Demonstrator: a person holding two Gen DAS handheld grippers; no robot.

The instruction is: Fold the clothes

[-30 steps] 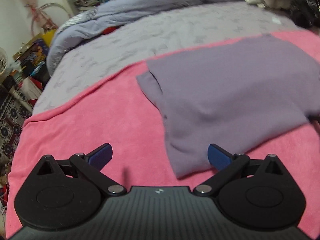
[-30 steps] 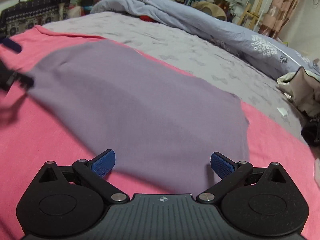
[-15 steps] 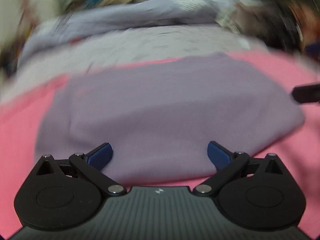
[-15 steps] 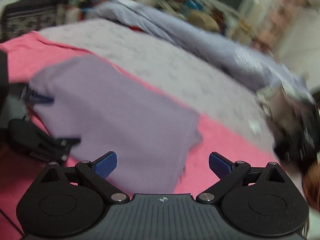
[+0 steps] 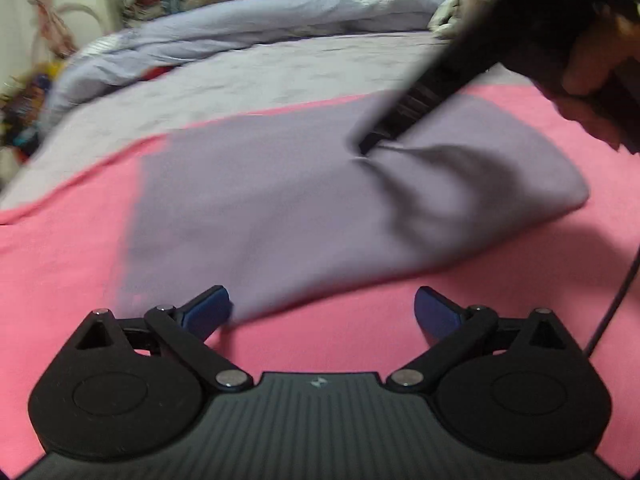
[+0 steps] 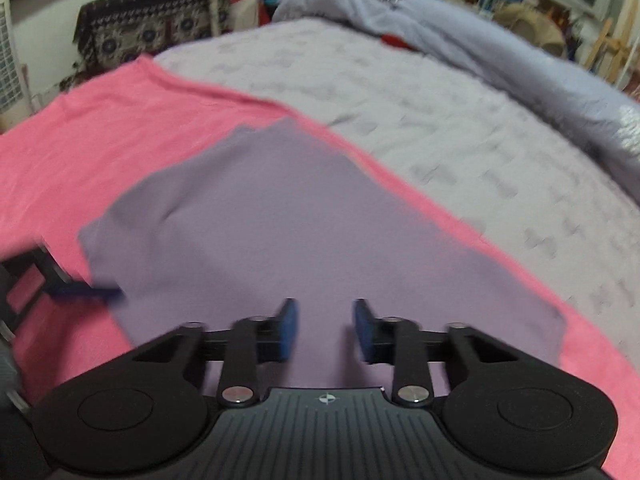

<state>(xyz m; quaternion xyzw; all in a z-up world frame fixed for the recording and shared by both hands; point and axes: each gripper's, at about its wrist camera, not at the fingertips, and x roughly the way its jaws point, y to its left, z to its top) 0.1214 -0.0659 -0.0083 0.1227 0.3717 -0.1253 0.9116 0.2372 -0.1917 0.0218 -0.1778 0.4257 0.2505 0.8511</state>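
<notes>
A cluttered bedroom: a bed takes up nearly everything in both views, its near half covered by a pink blanket [image 5: 60,280] on which the folding is done.

In the left wrist view, closest to the lens, the left gripper [image 5: 322,312] stands wide open with nothing between its blue pads; its left pad sits just at the near edge of the purple garment [image 5: 280,200], the right pad over bare pink. The garment lies ahead of these fingers, its long axis running from lower left to the right of the frame, where a rounded, folded-looking edge ends.

At upper centre-right the right gripper [image 5: 366,146] comes down steeply from the upper right corner, where a hand [image 5: 592,80] holds it. Its tip is in the cloth, and creases fan out from that spot — a pinch, by the look of it.

In the right wrist view the jaws have just been closing and now stand narrow, a gap visible between the pads, with purple fabric below and between them; whether they truly grip I cannot tell. So the right hand is nearer the garment's middle, the left at its near edge — likely the two holds for the next fold.

Beyond the pink lie a grey patterned bedspread [image 6: 420,100], then a rumpled pale-blue duvet [image 6: 500,48].
</notes>
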